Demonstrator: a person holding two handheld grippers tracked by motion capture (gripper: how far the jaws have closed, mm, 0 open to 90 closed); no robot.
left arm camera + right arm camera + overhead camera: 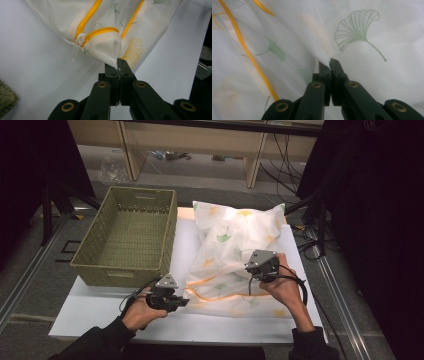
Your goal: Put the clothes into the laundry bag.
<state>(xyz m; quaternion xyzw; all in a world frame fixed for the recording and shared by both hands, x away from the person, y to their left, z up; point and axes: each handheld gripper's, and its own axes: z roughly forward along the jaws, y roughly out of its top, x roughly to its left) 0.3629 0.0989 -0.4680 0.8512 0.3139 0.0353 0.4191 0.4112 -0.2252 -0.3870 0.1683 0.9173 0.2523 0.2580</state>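
Left tongs (117, 65) clamped on corner of sheer mesh bag (235, 245) beside yellow zipper (100, 32), right tongs (329, 64) pinching a fold of its leaf-printed cloth, bag slumped on white surface (100, 312) beside woven basket (127, 236).

Left gripper (176, 301): black body, grey three-cornered plate on top, black cable trailing from its rear. Right gripper (254, 269): same build, with a black cable looping past the wrist. Both jaw sets in the gripper views are matt black, flat linkage bars with brass-coloured pivot bushings and small dark screws near the tips. The person wears dark long sleeves (102, 339).
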